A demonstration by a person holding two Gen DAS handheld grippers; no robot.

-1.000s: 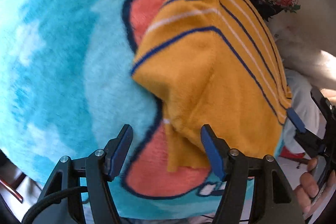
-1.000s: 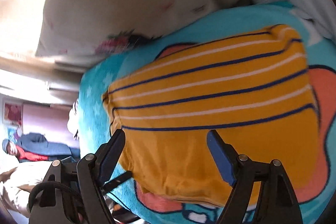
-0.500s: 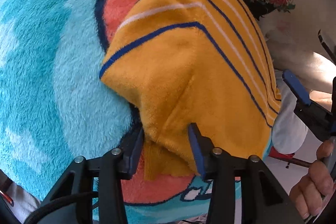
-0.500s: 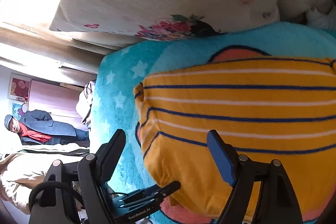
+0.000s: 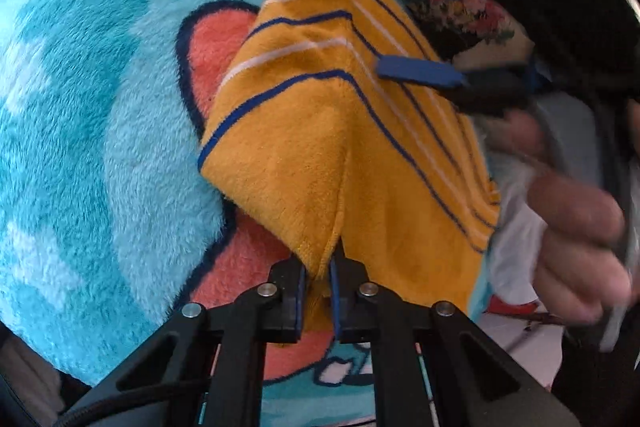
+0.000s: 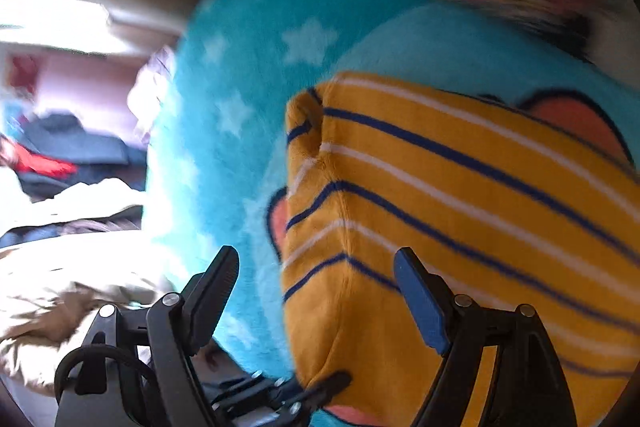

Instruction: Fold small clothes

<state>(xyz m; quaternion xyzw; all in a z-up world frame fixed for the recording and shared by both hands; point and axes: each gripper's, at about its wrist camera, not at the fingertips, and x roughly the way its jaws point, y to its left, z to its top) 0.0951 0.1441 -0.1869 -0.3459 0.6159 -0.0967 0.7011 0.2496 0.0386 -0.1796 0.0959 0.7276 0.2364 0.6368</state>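
Observation:
A small mustard-yellow garment (image 5: 328, 131) with navy and white stripes lies on a fluffy turquoise blanket (image 5: 80, 107). My left gripper (image 5: 318, 291) is shut on the garment's near corner and lifts it into a ridge. My right gripper (image 6: 316, 291) is open, its fingers astride the garment's (image 6: 460, 211) left edge. In the left wrist view the right gripper's blue pad (image 5: 420, 71) hovers over the garment's far side, with the holding hand (image 5: 576, 235) beside it. The left gripper's tip (image 6: 316, 387) shows under the garment's near corner in the right wrist view.
The blanket (image 6: 240, 87) carries a coral cartoon shape (image 5: 216, 43) outlined in navy. A floral pillow (image 5: 460, 15) lies beyond the garment. Past the blanket's left edge in the right wrist view are piled clothes and bedding (image 6: 68, 267).
My left gripper closed on the garment's near corner and raised it. My right gripper swung over towards the garment's far left edge, staying open.

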